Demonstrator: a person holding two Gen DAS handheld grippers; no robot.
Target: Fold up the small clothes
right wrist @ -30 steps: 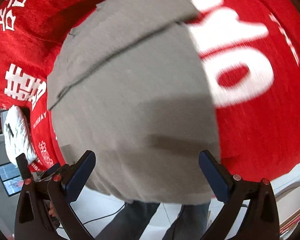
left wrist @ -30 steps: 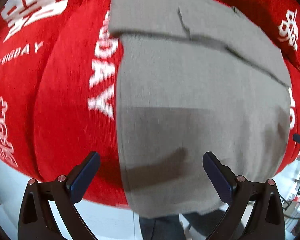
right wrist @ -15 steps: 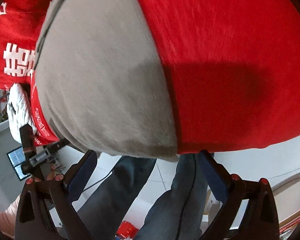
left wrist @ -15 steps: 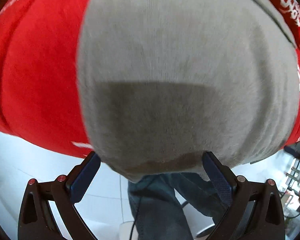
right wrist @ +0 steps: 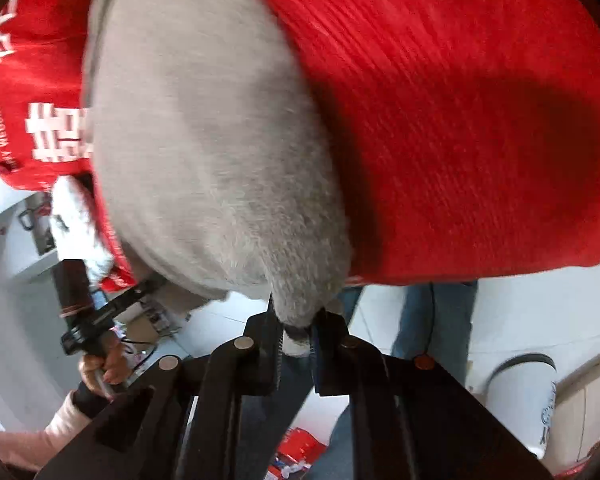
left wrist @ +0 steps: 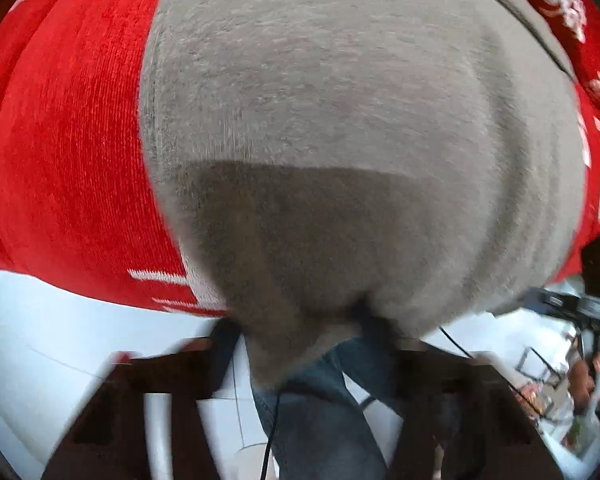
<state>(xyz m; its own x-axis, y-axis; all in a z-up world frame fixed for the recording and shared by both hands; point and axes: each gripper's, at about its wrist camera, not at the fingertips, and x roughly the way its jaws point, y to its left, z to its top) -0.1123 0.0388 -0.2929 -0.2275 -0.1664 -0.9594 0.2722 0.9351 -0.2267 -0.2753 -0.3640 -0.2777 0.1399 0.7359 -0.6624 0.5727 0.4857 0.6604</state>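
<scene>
A grey knit garment (left wrist: 340, 128) lies partly folded on a red cloth with white lettering (left wrist: 68, 160). It also shows in the right wrist view (right wrist: 204, 152). My left gripper (left wrist: 300, 344) is blurred but closed in on the garment's near hem. My right gripper (right wrist: 298, 332) is shut on the garment's near right corner at the table edge. The garment's far part runs out of view at the top.
The red cloth (right wrist: 460, 120) covers the table to its near edge. Below the edge are a person's jeans-clad legs (right wrist: 432, 320), a white floor and a white bin (right wrist: 520, 400). The left hand holding the other gripper (right wrist: 100, 360) shows at left.
Both grippers dropped to the garment's near hem at the table edge and went from wide open to shut on the grey fabric.
</scene>
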